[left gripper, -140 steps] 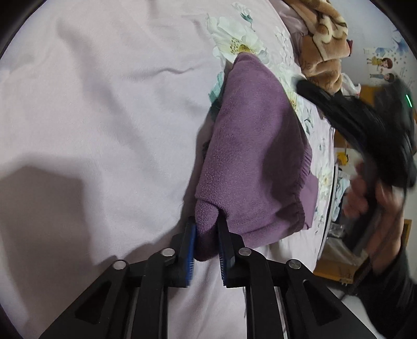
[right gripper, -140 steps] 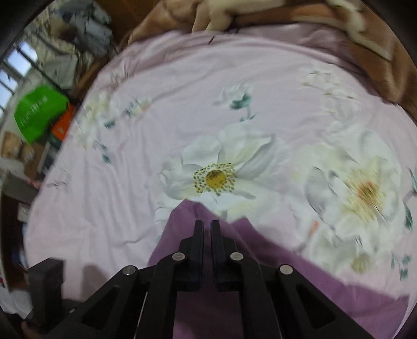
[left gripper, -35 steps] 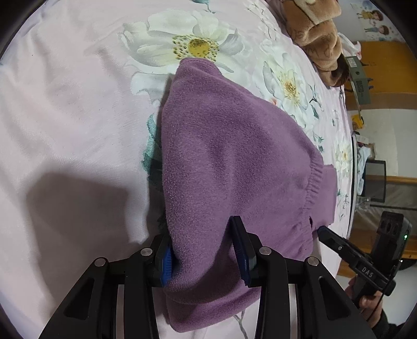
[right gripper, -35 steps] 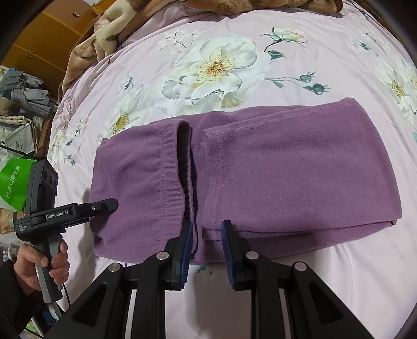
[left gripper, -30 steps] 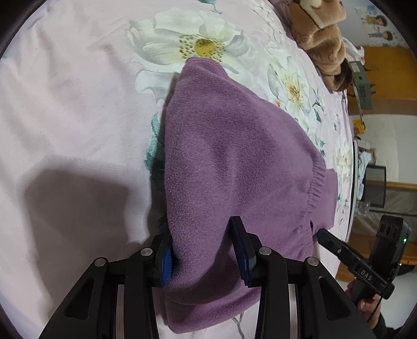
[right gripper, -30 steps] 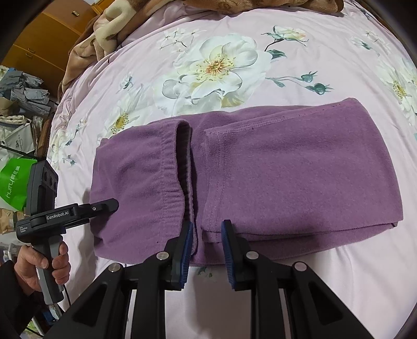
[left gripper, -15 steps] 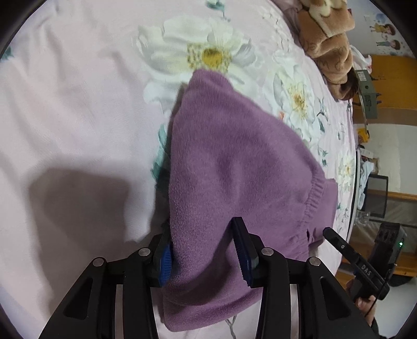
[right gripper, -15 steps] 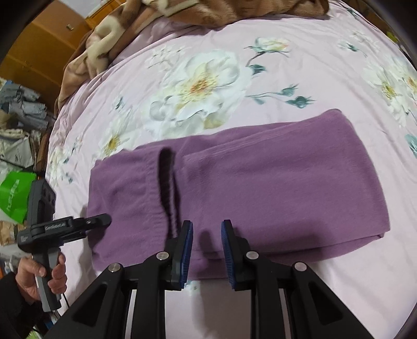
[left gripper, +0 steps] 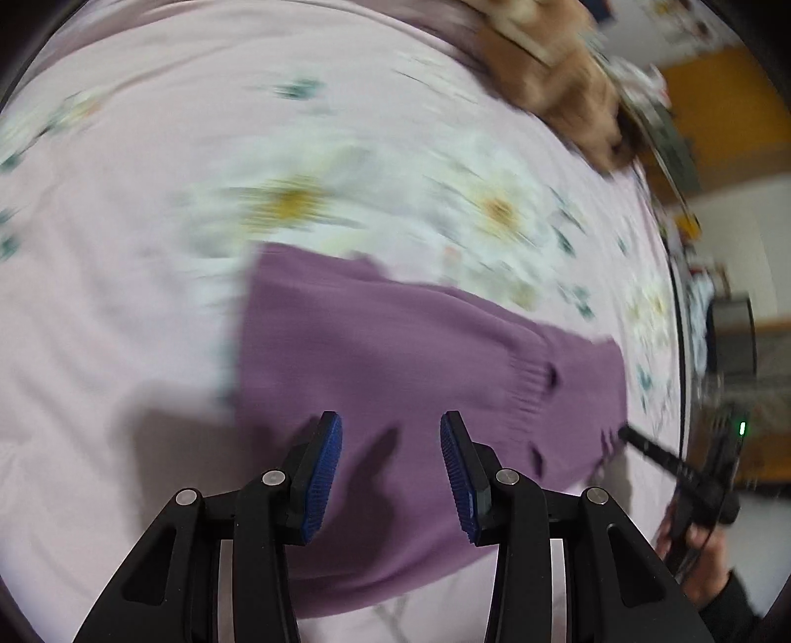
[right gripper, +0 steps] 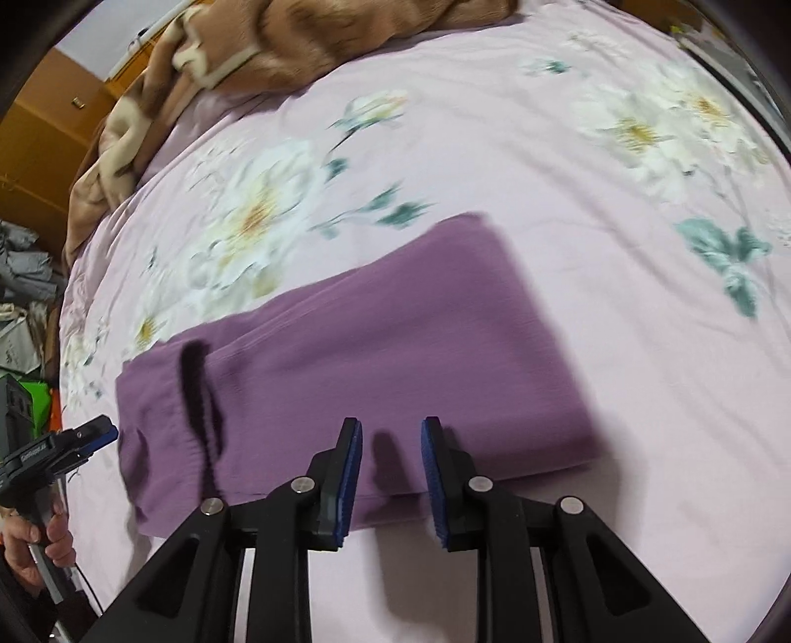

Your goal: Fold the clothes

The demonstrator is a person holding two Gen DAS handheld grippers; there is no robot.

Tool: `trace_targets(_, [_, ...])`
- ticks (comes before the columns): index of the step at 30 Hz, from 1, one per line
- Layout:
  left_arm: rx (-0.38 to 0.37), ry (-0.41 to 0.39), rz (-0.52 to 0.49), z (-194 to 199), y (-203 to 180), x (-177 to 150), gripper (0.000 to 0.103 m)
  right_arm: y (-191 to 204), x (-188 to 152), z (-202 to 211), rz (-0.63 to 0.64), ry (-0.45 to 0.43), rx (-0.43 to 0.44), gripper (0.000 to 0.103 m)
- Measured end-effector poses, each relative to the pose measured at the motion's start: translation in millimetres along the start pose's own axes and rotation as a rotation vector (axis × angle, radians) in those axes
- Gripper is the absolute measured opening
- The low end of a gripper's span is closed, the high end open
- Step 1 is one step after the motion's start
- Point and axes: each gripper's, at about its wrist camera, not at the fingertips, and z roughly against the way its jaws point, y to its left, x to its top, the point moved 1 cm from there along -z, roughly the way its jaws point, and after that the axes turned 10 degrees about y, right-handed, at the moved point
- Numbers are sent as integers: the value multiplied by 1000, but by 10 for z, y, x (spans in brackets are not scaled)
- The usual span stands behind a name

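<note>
Folded purple garment (right gripper: 375, 346) just beyond parted right hand-held gripper (right gripper: 390, 475).

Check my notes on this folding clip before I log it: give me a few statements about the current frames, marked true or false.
1. Both grippers are open. True: the left gripper and the right gripper each show a clear gap between their blue pads, with nothing clamped.
2. The purple garment is held up in the air. False: it lies folded flat on the floral bedsheet.
3. A brown blanket is bunched at the far edge of the bed. True.
4. The garment's elastic waistband lies on the side towards the right gripper. False: it lies on the side towards the left gripper.
5. The bedsheet is plain white. False: it is pale pink with white flowers.
</note>
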Motion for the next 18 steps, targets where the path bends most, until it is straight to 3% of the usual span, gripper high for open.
trace_targets(6, [-31,108,-61,-673,-552,-38,43,-510,117,54,-37,8,61,37])
trace_targets(9, [37,120,-78,-870,-643,-84,44,-652,172,58,-31,17,91,37])
trace_targets(15, [50,85,-19,-685,-721,-21,45,-723,235,216,3,-47,172,40])
trace_targets(18, [48,61,-33,-621,-882,25,45,-820,358,130,-15,-12,180,41])
